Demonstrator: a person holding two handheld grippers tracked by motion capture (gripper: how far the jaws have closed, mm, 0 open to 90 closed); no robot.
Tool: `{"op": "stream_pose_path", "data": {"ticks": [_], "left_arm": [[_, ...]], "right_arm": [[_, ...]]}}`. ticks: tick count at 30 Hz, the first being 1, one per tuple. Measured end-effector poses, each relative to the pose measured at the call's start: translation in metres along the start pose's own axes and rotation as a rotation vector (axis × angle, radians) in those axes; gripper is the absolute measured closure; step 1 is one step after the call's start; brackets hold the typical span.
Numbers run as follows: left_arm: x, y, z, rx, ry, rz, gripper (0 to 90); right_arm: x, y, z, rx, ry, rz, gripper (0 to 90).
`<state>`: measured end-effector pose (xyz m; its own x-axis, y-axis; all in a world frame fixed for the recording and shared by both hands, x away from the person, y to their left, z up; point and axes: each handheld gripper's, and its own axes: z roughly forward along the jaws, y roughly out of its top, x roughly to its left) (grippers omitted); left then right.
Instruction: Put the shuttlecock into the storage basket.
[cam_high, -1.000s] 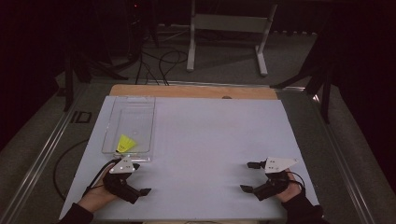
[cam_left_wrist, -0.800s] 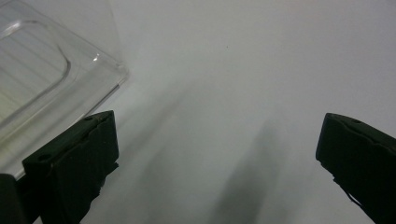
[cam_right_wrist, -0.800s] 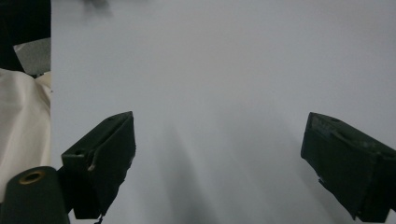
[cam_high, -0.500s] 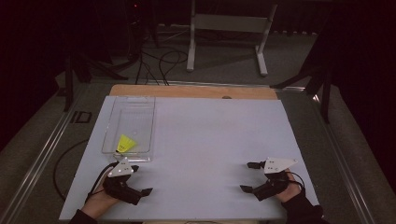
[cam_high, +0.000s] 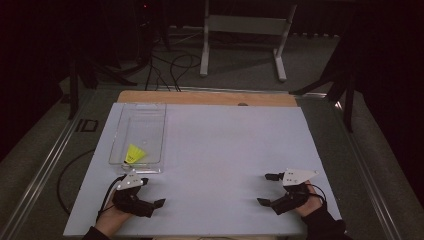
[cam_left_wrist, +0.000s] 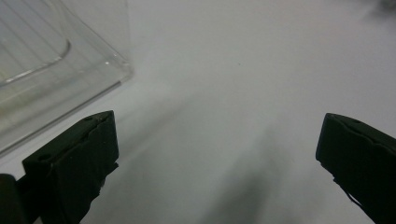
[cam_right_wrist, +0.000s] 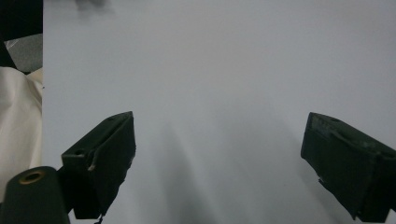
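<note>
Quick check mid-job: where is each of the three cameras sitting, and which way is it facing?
High view: above the person's side, facing forward and down on the white table; both hands, left gripper and right gripper show.
Left gripper view: rides the left gripper, along its open fingers; clear tray corner, shared with high view.
Right gripper view: along the open right gripper's fingers over the table.

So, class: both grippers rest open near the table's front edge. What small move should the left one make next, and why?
Probably ease the left gripper forward over the clear tray's near wall: its jaws stand open and empty, and the yellow shuttlecock lies just inside that end.
</note>
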<state>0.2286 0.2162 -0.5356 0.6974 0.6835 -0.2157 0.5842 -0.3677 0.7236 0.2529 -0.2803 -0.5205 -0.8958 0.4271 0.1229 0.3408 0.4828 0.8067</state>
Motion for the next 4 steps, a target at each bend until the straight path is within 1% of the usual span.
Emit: {"op": "stream_pose_path", "data": {"ticks": [4], "left_arm": [[0.001, -0.0005, -0.0016, -0.004, 0.007, -0.007, 0.1]], "right_arm": [[-0.0007, -0.0004, 0.0001, 0.0, 0.0, 0.002, 10.3]]}}
